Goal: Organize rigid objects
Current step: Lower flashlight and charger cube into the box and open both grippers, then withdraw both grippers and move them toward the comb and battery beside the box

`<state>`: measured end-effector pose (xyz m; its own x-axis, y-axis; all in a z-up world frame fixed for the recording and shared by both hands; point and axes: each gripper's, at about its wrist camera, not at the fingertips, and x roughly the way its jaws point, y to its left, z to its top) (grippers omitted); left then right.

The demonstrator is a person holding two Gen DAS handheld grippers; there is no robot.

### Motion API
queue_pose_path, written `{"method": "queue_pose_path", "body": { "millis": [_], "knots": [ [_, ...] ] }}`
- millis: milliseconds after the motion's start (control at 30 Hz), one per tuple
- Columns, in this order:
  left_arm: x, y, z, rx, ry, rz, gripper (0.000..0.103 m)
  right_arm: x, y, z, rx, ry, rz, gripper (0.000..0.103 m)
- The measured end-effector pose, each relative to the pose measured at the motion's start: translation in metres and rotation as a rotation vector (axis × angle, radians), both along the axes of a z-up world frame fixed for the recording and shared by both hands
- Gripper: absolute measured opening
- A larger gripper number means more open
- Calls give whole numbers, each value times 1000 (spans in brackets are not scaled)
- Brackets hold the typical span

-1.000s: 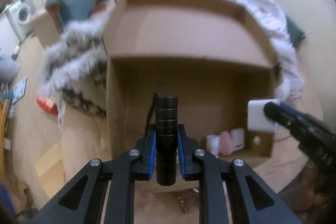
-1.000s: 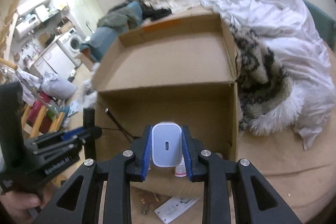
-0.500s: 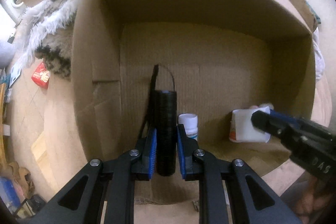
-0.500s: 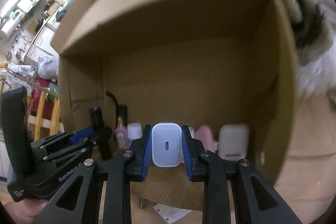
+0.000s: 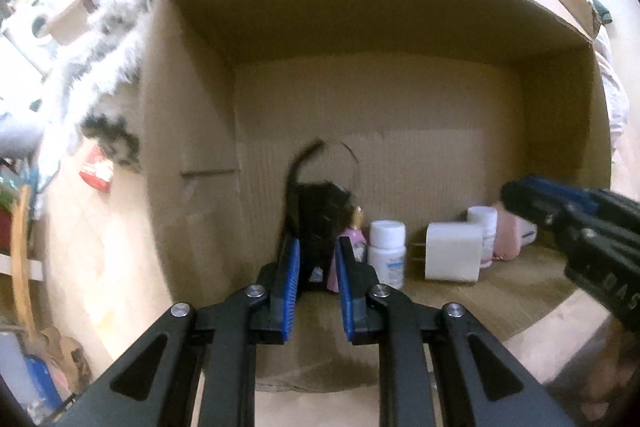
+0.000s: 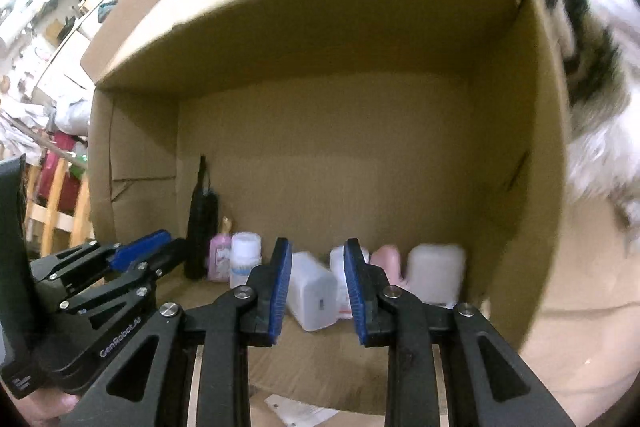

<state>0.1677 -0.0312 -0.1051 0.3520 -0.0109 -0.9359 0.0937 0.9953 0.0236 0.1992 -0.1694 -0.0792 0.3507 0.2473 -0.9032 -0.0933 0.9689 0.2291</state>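
Observation:
An open cardboard box (image 5: 400, 99) fills both views. My left gripper (image 5: 318, 247) has its blue pads closed on the base of a black flashlight (image 5: 320, 215), held only at the pad tips. The flashlight (image 6: 202, 223) stands near the box's left wall, its wrist strap sticking up. My right gripper (image 6: 316, 247) has its jaws narrowly apart with nothing pressed between them. The white charger (image 6: 312, 291) lies tilted on the box floor just beyond them. In the left wrist view the charger (image 5: 454, 255) sits clear of the right gripper (image 5: 512, 197).
Small items line the box floor: a pink bottle (image 6: 219, 255), a white pill bottle (image 5: 386, 251), a pink item (image 6: 386, 259) and a white case (image 6: 436, 275). A furry blanket (image 5: 100, 47) lies outside the box. A paper sheet (image 6: 300, 413) lies by the near edge.
Both grippers sank into the box. The flashlight slid forward to the left pad tips and now stands on the floor. The charger left the right pads and lies on the floor.

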Motion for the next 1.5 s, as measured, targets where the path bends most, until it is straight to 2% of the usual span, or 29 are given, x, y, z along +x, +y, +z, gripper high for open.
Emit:
{"method": "queue_pose_path", "body": {
  "millis": [167,200,233,267,300,367,400,467,500,533,633,700,733,800,833,1000,1133,1333,1500],
  "knots": [
    [-6,-2,7,5,-24,-11,17,0,2,8,9,-27,-9,30],
    [-7,-2,7,-2,-25,-10,17,0,2,8,13,-29,-8,39],
    [-9,-1,8,-6,-24,-10,19,-1,2,10,8,-38,-10,63],
    [-9,0,9,-12,-22,-10,20,-1,0,12,5,-52,-14,72],
    [-12,1,10,-17,-25,-10,21,-2,2,14,2,-68,-16,75],
    [-13,3,17,-18,-38,-7,24,-4,4,18,5,-80,-7,75],
    [-13,4,20,-23,-46,-5,28,-3,3,20,9,-85,-5,76],
    [-10,6,24,-30,-52,-15,47,-5,1,22,15,-90,-7,86],
    [-9,6,26,-31,-59,-23,59,-6,0,22,19,-89,-11,98],
    [-10,5,32,-32,-77,-33,62,-9,-4,25,27,-91,-17,103],
    [-13,5,44,-33,-109,-48,65,-15,-13,32,52,-98,-36,103],
    [-15,8,49,-52,-68,-24,65,-21,-19,34,65,-89,-53,103],
    [-18,9,52,-76,-45,-4,65,-24,-22,37,80,-78,-61,103],
    [-27,18,62,-208,-16,9,65,-29,-24,44,93,-77,-68,103],
    [-31,21,67,-224,-19,12,65,-32,-24,49,92,-85,-69,103],
    [-53,20,91,-168,-91,16,65,-50,-24,70,97,-116,-61,103],
    [-65,29,95,-182,-97,33,66,-69,-22,79,86,-115,-35,103],
    [-85,38,81,-243,-40,73,66,-95,-25,78,70,-104,-17,103],
    [-94,33,59,-204,-17,71,66,-102,-24,61,69,-64,-23,103]
  ]
}}
